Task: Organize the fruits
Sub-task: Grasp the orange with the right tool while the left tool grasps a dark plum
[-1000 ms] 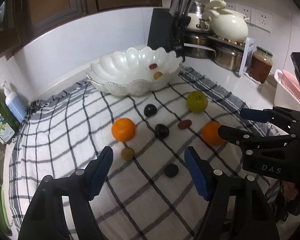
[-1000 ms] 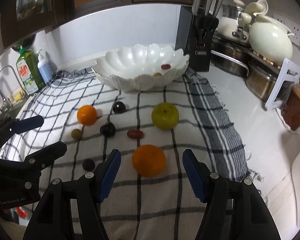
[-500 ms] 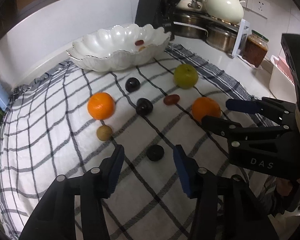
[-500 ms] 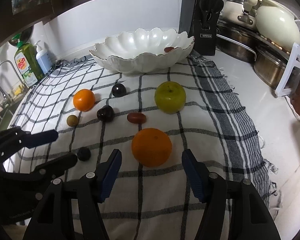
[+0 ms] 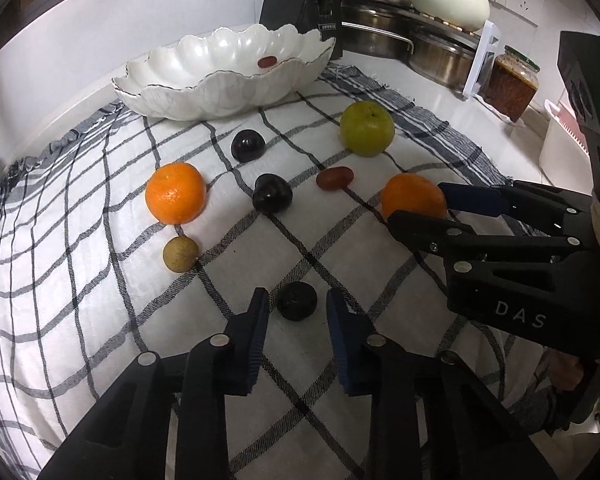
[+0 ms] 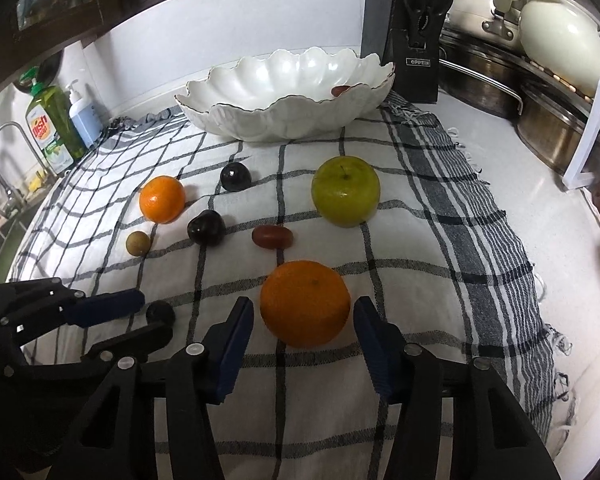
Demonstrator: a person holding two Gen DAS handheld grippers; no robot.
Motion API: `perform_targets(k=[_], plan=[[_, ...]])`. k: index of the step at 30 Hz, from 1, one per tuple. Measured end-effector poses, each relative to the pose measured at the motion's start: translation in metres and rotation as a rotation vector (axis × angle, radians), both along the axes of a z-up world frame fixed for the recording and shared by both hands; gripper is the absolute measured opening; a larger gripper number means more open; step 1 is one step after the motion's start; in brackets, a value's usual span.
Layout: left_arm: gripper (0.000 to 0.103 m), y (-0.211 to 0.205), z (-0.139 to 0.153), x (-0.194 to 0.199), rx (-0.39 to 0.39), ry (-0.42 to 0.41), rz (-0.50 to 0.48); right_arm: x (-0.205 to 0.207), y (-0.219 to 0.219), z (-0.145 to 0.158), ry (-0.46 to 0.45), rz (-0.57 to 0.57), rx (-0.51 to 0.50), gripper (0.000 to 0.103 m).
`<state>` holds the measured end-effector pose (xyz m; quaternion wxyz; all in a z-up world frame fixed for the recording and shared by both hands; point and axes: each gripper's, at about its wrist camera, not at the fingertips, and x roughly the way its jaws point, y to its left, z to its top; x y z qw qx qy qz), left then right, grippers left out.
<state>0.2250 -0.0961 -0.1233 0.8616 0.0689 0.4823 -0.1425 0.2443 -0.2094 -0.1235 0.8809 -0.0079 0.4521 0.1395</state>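
Fruit lies scattered on a checked cloth in front of a white scalloped bowl that holds a small red fruit. My left gripper points down at a small dark fruit. Its jaws are closing with the fruit between the blue pads and thin gaps still show. My right gripper straddles an orange, jaws closing, pads just off its sides. A second orange, a green apple, two dark plums, a red oblong fruit and a tan fruit lie apart.
A black knife block, steel pots and a cream pot stand behind the bowl on the right. A brown jar sits at the far right. A green dish soap bottle and a sink tap are at the left.
Both grippers have sunk toward the cloth and their jaws have narrowed. The left now brackets the small dark fruit. The right now brackets the near orange.
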Motion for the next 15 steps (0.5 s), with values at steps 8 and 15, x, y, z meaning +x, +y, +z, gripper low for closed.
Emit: perform_targets(k=[8, 15], plan=[[0.023, 0.0008, -0.0058, 0.0049, -0.002, 0.016, 0.002, 0.0008, 0.0006, -0.0015, 0.002, -0.004, -0.006, 0.048], [0.022, 0.0041, -0.0007, 0.0057, -0.016, -0.006, 0.014, 0.0000, 0.0022, -0.0016, -0.006, 0.003, -0.018, 0.046]])
